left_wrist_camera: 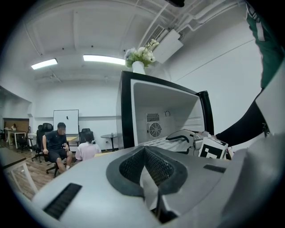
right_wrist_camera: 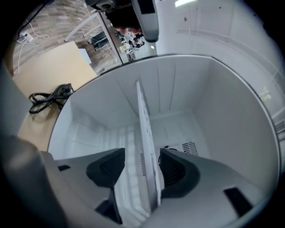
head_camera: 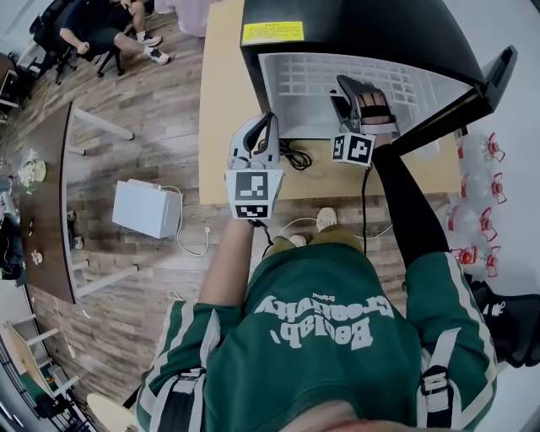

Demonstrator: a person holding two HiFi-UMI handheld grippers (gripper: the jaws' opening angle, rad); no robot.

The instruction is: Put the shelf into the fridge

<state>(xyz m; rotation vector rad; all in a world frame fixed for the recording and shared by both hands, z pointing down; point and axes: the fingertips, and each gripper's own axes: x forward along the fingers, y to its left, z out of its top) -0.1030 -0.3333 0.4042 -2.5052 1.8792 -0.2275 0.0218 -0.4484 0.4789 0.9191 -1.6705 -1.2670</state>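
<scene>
The white shelf [head_camera: 304, 80] is being shown inside the black fridge [head_camera: 354, 25], laid flat across its white inside. The fridge door [head_camera: 472, 93] is being shown wide open, at the right of the fridge in the head view. The right gripper [head_camera: 344, 84] is being held at the mouth of the fridge, reaching in over the front part of the shelf. In the right gripper view, its 2 jaws are being held apart, and the thin front edge of the shelf is being shown between them. The shelf is not being squeezed, and a gap is being shown next to 1 pad. The left gripper [head_camera: 268, 118] is being held outside the fridge, just in front of its left front corner and above the table [head_camera: 221, 101]. Its 2 jaws are being pressed together, and nothing is being held in them. A black cable [head_camera: 295, 156] is being shown coiled on the table, just in front of the fridge.
</scene>
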